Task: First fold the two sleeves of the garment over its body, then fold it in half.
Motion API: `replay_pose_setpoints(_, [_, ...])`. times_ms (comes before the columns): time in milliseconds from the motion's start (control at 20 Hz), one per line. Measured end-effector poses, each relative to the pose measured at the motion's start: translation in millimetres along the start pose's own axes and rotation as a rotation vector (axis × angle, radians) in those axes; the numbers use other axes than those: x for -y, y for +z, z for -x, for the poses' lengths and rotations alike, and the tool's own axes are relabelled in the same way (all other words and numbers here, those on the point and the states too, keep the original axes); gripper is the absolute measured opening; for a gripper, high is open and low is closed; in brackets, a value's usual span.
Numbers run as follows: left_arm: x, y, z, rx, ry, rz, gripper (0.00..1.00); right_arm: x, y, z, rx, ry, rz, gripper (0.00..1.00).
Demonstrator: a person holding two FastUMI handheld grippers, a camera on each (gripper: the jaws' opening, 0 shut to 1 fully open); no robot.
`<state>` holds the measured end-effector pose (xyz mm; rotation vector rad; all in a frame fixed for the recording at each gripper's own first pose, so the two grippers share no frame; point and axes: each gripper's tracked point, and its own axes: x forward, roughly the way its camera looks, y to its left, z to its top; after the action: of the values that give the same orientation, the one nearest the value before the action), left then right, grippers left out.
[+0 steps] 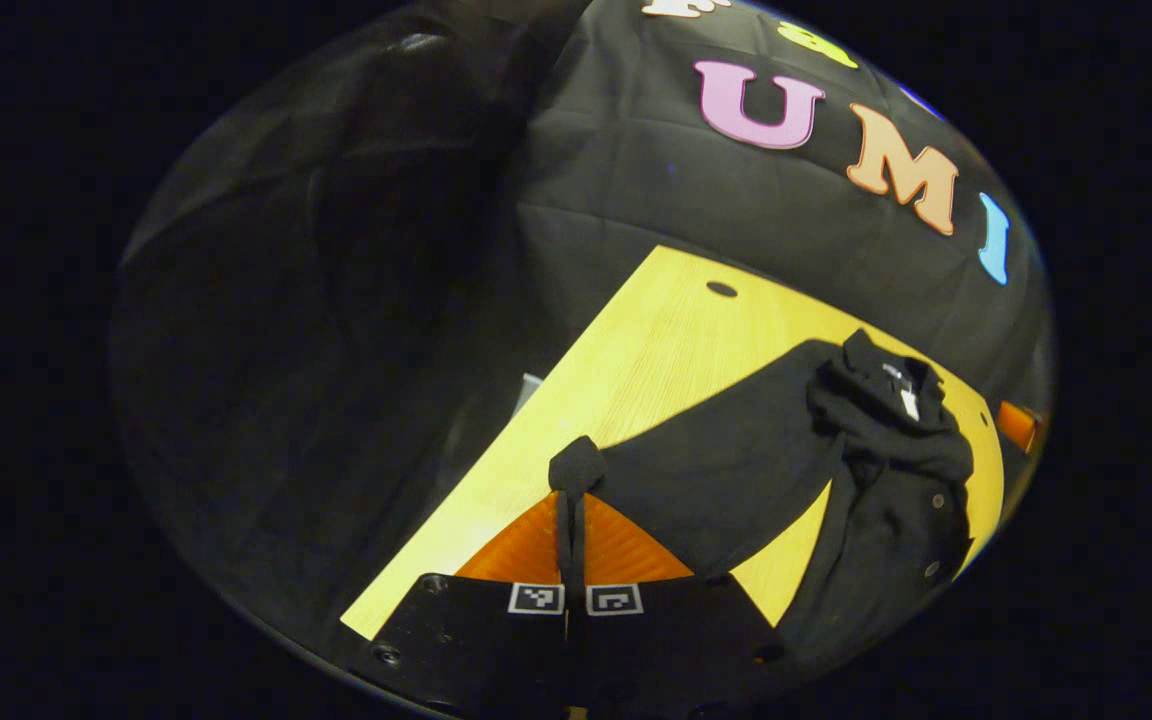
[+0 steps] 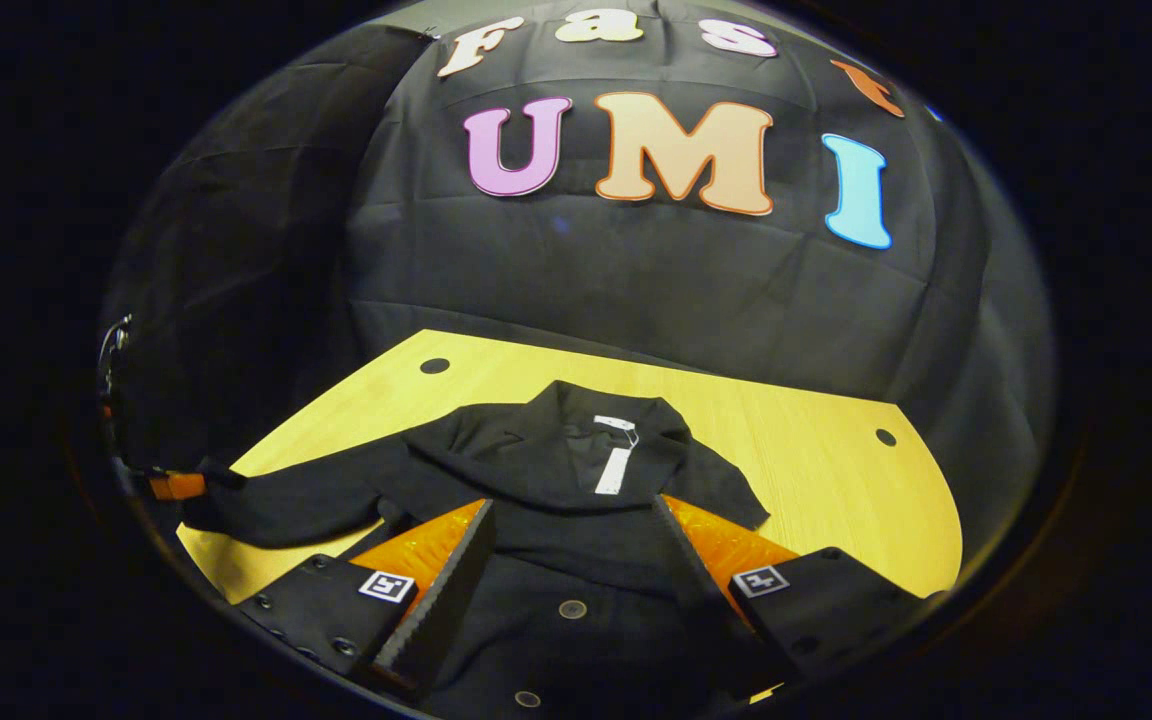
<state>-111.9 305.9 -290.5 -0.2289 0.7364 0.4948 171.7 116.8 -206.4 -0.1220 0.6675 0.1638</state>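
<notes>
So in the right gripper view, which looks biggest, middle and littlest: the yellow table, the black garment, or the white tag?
1. Table and garment: too close to rank, since the garment lies nearer the camera.
2. White tag: clearly smallest.

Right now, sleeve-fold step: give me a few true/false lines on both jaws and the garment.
1. The left gripper is shut on the sleeve. True: its jaws pinch the cuff.
2. The right gripper is shut. False: its jaws stand wide open over the garment.
3. The garment lies on a wooden table. True.
4. The garment is white. False: it is black, with a white tag at the collar.
5. The garment is already folded in half. False: it lies spread out, collar toward the booth wall.
</notes>
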Motion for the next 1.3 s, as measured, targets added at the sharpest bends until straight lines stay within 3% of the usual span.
replay_pose_setpoints(250, [45, 54, 8, 0.092, -0.048, -0.054, 0.0, 34, -14, 14, -0.006, -0.016, -0.042, 0.99])
replay_pose_setpoints(600, [138, 101, 18, 0.185, -0.172, -0.111, 0.0, 89, -44, 38, -0.01, -0.06, -0.097, 0.99])
replay_pose_setpoints(900, [213, 124, 27, 0.257, -0.265, -0.17, 0.0, 133, -66, 55, -0.013, -0.095, -0.161, 0.99])
replay_pose_setpoints(1300, [319, 126, 34, 0.267, -0.39, -0.246, 0.0, 190, -90, 79, -0.005, -0.143, -0.226, 1.0])
